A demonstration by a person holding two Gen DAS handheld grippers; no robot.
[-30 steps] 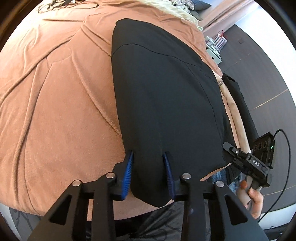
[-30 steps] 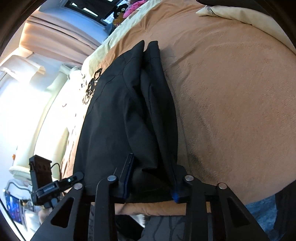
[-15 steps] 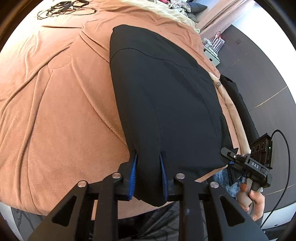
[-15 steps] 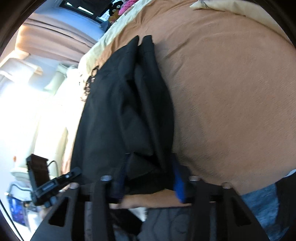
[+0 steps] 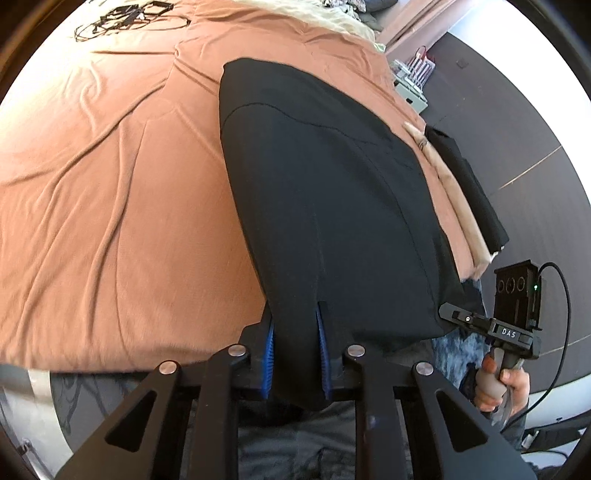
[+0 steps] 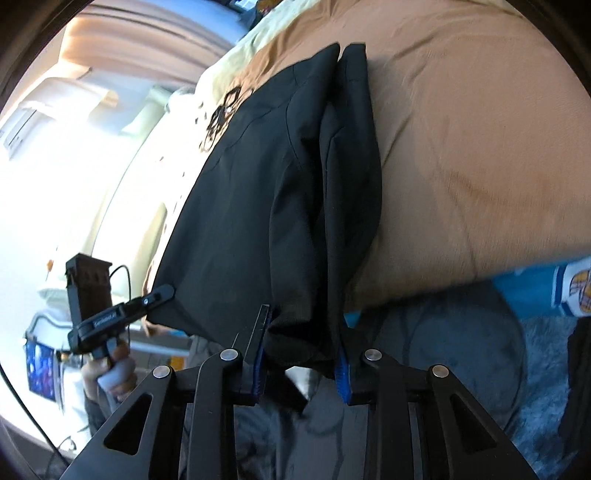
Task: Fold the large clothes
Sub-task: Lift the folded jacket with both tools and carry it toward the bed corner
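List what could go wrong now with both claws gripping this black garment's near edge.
The black garment hangs past the bed edge, so a hard pull could drag it off. The right claw pinches bunched layers that may slip unevenly. The left claw grips only a narrow strip, which could tug free.

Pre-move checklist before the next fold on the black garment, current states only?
1. Left gripper pinching black garment hem: ok, jaws just closed on it.
2. Right gripper clamped on the bunched layers: ok.
3. Both grips on the near edge: ok.
4. Garment flat on the brown bedspread: not ok, folds along its right side in the right wrist view.
5. Cable tangle off the garment: ok.
6. Far hem aligned: cannot tell.
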